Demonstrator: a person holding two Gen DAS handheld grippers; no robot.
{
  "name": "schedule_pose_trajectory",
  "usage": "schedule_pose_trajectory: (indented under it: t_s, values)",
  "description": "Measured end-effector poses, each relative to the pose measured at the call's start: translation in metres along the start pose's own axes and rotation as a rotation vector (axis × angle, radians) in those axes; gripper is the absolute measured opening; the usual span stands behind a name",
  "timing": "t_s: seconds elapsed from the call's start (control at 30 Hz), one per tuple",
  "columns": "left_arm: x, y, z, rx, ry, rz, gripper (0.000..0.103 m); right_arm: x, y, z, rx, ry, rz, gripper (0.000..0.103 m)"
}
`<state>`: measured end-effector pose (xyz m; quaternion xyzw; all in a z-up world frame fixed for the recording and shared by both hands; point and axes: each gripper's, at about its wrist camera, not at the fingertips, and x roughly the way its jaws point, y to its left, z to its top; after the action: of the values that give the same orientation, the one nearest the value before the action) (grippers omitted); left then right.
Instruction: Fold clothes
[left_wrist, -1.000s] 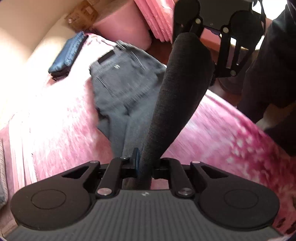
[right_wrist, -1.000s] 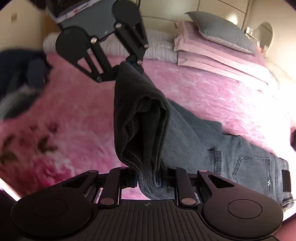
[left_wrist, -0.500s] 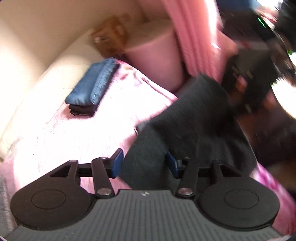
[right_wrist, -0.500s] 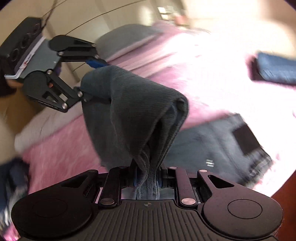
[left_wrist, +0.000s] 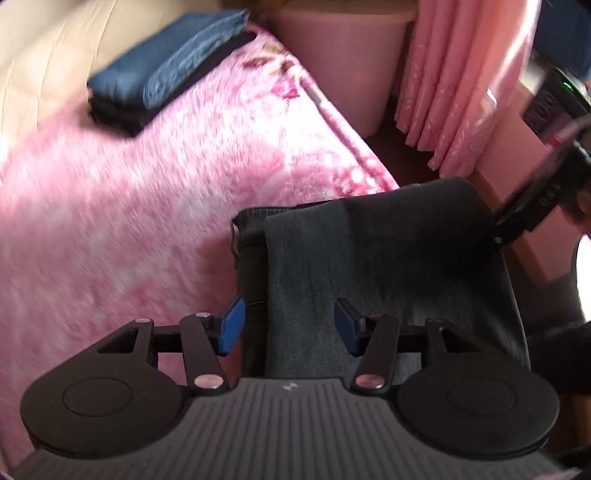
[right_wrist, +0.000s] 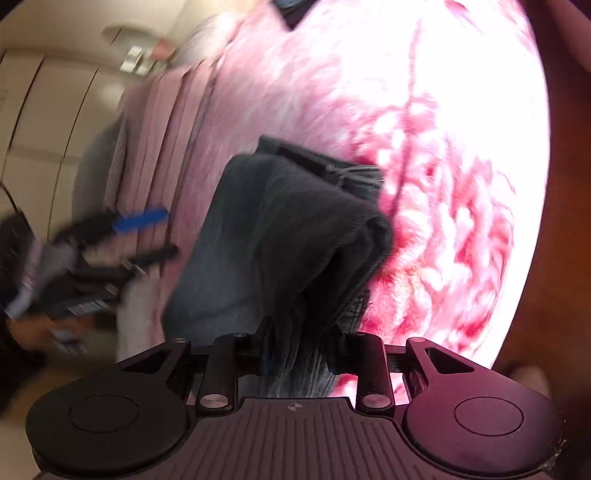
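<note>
The dark grey jeans (left_wrist: 369, 258) lie folded over on the pink bed cover (left_wrist: 129, 221), near its right edge. My left gripper (left_wrist: 288, 325) is open, its blue pads (left_wrist: 231, 325) apart on either side of the fold, just above the cloth. In the right wrist view my right gripper (right_wrist: 299, 350) is shut on the jeans' leg end (right_wrist: 295, 240), which bunches up in front of it. The left gripper (right_wrist: 122, 240) shows blurred at the left of that view, open and clear of the jeans.
A folded stack of blue and dark clothes (left_wrist: 166, 66) lies at the far side of the bed. A pink bin (left_wrist: 340, 55) and pink curtain (left_wrist: 461, 81) stand past the bed's edge. Pillows (right_wrist: 155, 140) lie at the bed's head.
Both grippers swung the leg end over onto the jeans' upper part. My left gripper opened and let go of the cloth. The right one kept its hold.
</note>
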<state>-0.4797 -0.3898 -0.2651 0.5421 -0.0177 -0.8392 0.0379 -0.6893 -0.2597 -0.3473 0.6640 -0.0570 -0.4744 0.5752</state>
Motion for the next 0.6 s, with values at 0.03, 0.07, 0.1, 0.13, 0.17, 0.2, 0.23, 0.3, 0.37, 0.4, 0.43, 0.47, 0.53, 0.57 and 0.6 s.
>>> schedule_pose_trajectory:
  t_s: [0.03, 0.07, 0.1, 0.13, 0.17, 0.2, 0.23, 0.3, 0.37, 0.4, 0.43, 0.47, 0.53, 0.57, 0.6]
  values:
    - [0.007, 0.006, 0.005, -0.028, 0.006, -0.015, 0.048, -0.003, 0.0, 0.001, 0.008, -0.005, 0.001, 0.03]
    - [0.012, 0.01, 0.008, -0.054, 0.011, -0.026, 0.043, -0.005, 0.0, 0.002, 0.016, -0.011, 0.002, 0.03]
    - [0.018, 0.014, 0.011, -0.076, 0.02, -0.037, 0.037, -0.008, 0.0, 0.003, 0.025, -0.016, 0.003, 0.03]
    - [0.023, 0.016, 0.012, -0.089, 0.036, -0.046, 0.033, -0.009, 0.004, 0.002, 0.011, -0.02, 0.003, 0.03]
    - [0.03, 0.017, 0.013, -0.099, 0.054, -0.057, 0.021, -0.01, 0.01, 0.002, -0.006, -0.024, 0.002, 0.026]
    - [0.034, 0.018, 0.013, -0.104, 0.065, -0.064, 0.013, -0.011, 0.015, 0.002, -0.022, -0.027, 0.002, 0.019]
    - [0.033, 0.017, 0.013, -0.101, 0.061, -0.062, 0.012, -0.012, 0.02, 0.001, -0.039, -0.03, 0.002, 0.019]
    - [0.02, 0.018, 0.013, -0.092, 0.028, -0.041, 0.004, -0.014, 0.031, 0.001, -0.072, -0.037, 0.001, 0.016]
    - [0.005, 0.021, 0.011, -0.096, -0.004, -0.015, 0.004, -0.016, 0.042, 0.0, -0.106, -0.044, 0.0, 0.016]
    - [0.0, 0.023, 0.01, -0.102, -0.016, 0.0, 0.002, -0.016, 0.047, -0.001, -0.122, -0.048, -0.001, 0.016]
    - [0.001, 0.026, 0.009, -0.111, -0.022, 0.012, 0.001, -0.016, 0.048, 0.0, -0.124, -0.051, 0.002, 0.016]
    - [0.005, 0.028, 0.009, -0.123, -0.02, 0.014, 0.001, -0.015, 0.048, 0.0, -0.124, -0.054, 0.005, 0.016]
    - [0.019, 0.03, 0.01, -0.136, -0.006, 0.014, 0.001, -0.013, 0.045, 0.002, -0.114, -0.046, -0.006, 0.016]
    - [0.026, 0.029, 0.011, -0.135, 0.006, 0.012, 0.001, -0.012, 0.044, 0.003, -0.109, -0.041, -0.011, 0.016]
    - [0.033, 0.027, 0.013, -0.132, 0.017, 0.012, 0.001, -0.012, 0.042, 0.004, -0.104, -0.036, -0.017, 0.016]
